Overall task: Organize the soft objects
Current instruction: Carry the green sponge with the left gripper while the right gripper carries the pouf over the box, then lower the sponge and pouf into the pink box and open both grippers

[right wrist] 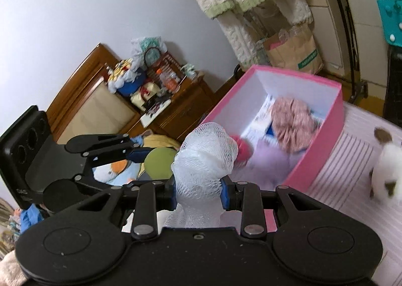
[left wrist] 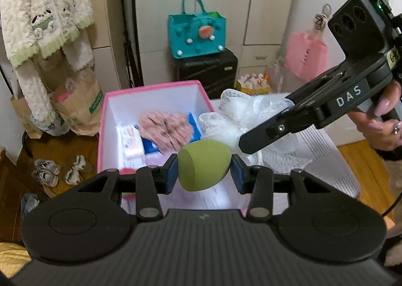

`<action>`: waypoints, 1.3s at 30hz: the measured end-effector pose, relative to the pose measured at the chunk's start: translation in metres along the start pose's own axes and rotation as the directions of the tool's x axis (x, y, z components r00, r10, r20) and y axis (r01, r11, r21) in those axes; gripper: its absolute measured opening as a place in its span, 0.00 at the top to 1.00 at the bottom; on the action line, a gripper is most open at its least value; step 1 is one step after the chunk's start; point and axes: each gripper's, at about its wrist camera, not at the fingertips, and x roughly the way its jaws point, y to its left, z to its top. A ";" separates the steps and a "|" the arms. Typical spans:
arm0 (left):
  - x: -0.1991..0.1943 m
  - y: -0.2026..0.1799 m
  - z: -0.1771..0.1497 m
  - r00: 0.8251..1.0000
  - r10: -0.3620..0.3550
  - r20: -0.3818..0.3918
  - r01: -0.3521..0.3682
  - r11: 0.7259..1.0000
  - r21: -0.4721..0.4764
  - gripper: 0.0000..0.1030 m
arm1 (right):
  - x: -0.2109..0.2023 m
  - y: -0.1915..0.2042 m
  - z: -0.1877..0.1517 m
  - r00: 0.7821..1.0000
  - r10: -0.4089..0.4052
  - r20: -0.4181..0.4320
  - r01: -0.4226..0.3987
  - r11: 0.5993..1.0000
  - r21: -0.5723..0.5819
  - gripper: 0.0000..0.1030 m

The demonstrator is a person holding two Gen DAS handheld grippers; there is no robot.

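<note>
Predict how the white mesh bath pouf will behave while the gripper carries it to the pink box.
The white mesh pouf probably squashes easily: it bunches narrow where the right gripper pinches it and puffs out above. It likely flops, since loose netting hangs below the pads. It looks airy, so probably light, and unlikely to roll once dropped in the pink box.

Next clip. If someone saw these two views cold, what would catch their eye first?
Probably the green sponge pinched in the left tool, right in the foreground. Next, the white mesh puff squeezed in the right tool, close to the camera. Behind both sits the open pink box, already holding a pink ruffled scrunchie on top of other items.
</note>
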 end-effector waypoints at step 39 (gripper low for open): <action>0.166 0.106 0.059 0.980 0.183 -0.073 -0.181 0.983 0.036 0.35 | 0.146 -0.069 0.051 0.977 -0.144 -0.160 0.132 0.988 -0.084 0.65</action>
